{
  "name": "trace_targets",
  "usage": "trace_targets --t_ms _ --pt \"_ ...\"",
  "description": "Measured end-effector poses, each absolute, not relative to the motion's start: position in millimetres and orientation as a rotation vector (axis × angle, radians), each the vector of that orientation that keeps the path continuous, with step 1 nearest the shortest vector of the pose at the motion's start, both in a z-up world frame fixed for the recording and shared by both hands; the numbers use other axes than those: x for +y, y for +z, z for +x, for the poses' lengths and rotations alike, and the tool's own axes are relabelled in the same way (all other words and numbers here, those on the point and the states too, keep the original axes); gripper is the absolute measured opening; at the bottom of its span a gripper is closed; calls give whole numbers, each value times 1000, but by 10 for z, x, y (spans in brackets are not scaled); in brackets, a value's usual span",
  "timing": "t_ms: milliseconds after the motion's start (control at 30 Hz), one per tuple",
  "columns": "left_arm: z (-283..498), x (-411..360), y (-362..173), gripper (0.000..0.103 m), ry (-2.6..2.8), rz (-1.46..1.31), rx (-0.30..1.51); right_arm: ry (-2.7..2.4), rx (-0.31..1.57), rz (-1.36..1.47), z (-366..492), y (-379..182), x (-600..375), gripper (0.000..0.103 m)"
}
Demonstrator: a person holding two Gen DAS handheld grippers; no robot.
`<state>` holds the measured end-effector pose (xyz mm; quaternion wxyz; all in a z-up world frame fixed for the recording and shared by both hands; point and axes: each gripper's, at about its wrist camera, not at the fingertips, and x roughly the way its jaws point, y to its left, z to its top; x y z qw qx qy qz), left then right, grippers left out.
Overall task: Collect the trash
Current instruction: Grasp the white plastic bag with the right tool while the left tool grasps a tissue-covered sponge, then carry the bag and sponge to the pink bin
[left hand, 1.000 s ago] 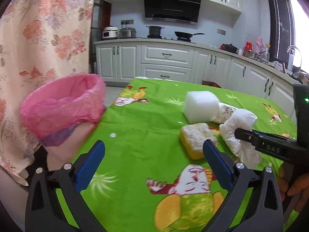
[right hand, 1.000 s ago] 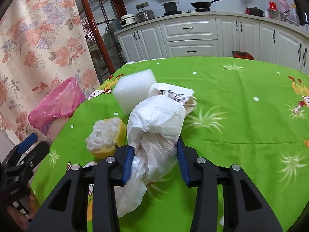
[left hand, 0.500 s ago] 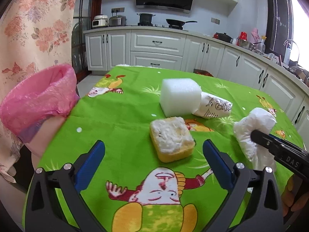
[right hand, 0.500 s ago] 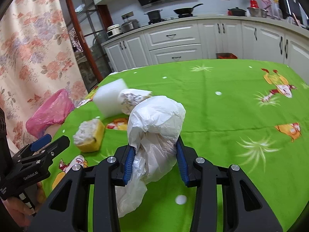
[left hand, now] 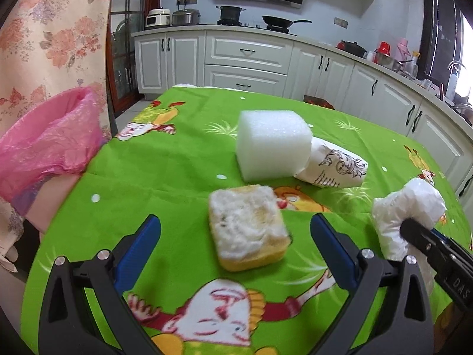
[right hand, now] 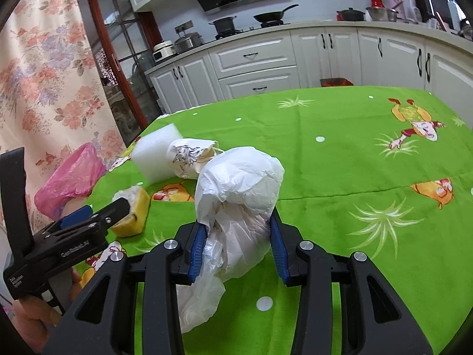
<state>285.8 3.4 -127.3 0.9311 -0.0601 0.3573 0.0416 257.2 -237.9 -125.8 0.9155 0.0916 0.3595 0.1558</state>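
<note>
While clamped in right hand-held gripper [right hand: 236, 236], crinkly white plastic bag [right hand: 239, 183], fluffy-topped yellow sponge [left hand: 248, 230]

On the green-clothed counter [left hand: 177, 159] lie four pieces of trash: one white foam block [left hand: 273, 145], one printed paper wrapper [left hand: 337, 167] just beside the block, one yellow sponge [left hand: 248, 230] in front of it, and one crumpled white bag [right hand: 239, 195], plus one pink-lined bin [left hand: 47, 148] beyond the counter's edge.

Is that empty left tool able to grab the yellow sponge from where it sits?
Probably yes. The left tool is open, the yellow sponge lies right between its fingers, and nothing blocks it.
</note>
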Motion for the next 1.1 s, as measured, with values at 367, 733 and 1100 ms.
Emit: trace_targets --t_ms 367,733,1100 --pt "3061 -163 -1349 83 68 -77 786 313 759 197 2605 -1273 -2377 39" --pt "3099 -19 -1430 55 82 -141 830 309 775 194 2640 -1293 -2358 39" --pt "2829 -165 -1243 50 12 -79 691 302 772 194 2637 -1301 -2371 39"
